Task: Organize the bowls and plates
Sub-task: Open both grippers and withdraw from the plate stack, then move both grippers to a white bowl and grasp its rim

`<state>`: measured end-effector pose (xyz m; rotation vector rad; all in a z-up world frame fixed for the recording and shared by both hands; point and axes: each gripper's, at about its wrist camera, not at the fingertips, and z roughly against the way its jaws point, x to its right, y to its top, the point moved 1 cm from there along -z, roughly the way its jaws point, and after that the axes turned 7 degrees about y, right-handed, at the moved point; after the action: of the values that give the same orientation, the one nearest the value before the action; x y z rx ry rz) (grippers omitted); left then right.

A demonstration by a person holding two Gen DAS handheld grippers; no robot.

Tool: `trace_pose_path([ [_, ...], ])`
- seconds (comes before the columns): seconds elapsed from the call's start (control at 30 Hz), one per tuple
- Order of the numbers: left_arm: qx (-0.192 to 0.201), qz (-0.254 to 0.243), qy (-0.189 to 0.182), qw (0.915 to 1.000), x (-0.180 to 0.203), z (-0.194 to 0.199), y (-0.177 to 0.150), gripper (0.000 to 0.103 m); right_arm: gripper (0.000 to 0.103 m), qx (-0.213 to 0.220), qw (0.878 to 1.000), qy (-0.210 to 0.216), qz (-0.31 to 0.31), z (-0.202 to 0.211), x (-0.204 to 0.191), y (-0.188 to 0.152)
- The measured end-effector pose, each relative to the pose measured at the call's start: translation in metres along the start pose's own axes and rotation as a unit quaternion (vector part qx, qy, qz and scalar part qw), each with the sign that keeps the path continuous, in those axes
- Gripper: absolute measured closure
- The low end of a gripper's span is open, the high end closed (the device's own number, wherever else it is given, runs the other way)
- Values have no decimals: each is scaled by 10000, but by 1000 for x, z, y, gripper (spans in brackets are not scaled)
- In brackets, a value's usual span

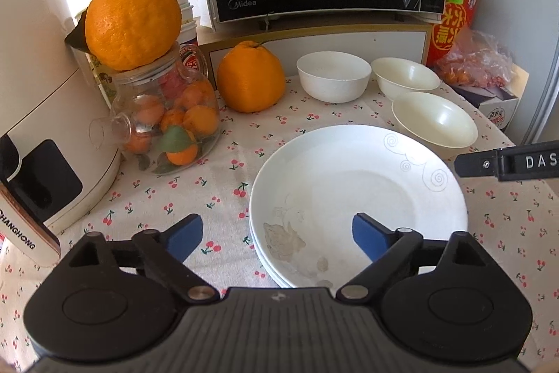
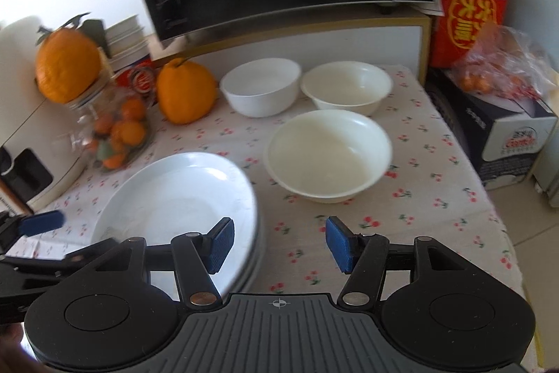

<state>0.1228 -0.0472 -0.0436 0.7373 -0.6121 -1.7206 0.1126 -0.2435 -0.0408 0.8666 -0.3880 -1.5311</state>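
Plates: a stack of white plates (image 1: pixel 356 198) lies near the front edge of the desk (image 1: pixel 195 184), toward its left half; edges of at least two more plates show under the top one.
Bowls: three stand apart behind and to the right of the stack. The white bowl (image 1: pixel 333 76) and a cream bowl (image 1: pixel 405 77) sit along the back edge, and a second cream bowl (image 1: pixel 435 123) sits nearest the plates.
Step in hand: judging by the layout, the plates are gathered and the bowls remain to be nested.
Doing it well: take the near cream bowl by its rim with one pad inside and one outside. Lift it clear before carrying it over another bowl, then lower it centred so it seats without knocking the rim.
Left gripper (image 1: pixel 277 238): low over the front of the stack, pointing toward the back edge; jaws wide open and holding nothing, with the right blue pad over the top plate and the left over the cloth.
Right gripper (image 2: pixel 279 245): just right of the stack, aimed at the near cream bowl (image 2: pixel 328 156); jaws open and empty. This view is motion-blurred.
Risk: the orange (image 1: pixel 249 79) and the glass jar (image 1: pixel 167 114) crowd the back left corner.
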Motion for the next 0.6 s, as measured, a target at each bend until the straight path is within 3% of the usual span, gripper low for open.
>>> trace_pose_path([
  [0.1, -66, 23, -13, 10000, 2, 0, 1, 6, 45, 11, 9998, -48, -172, 3, 12, 2],
  [0.23, -193, 102, -36, 9998, 3, -3, 6, 2, 35, 91, 9992, -113, -377, 9, 25, 7],
  [0.6, -717, 889, -292, 9930, -5, -21, 42, 1, 27, 164, 9902, -19, -1384, 19, 42, 37],
])
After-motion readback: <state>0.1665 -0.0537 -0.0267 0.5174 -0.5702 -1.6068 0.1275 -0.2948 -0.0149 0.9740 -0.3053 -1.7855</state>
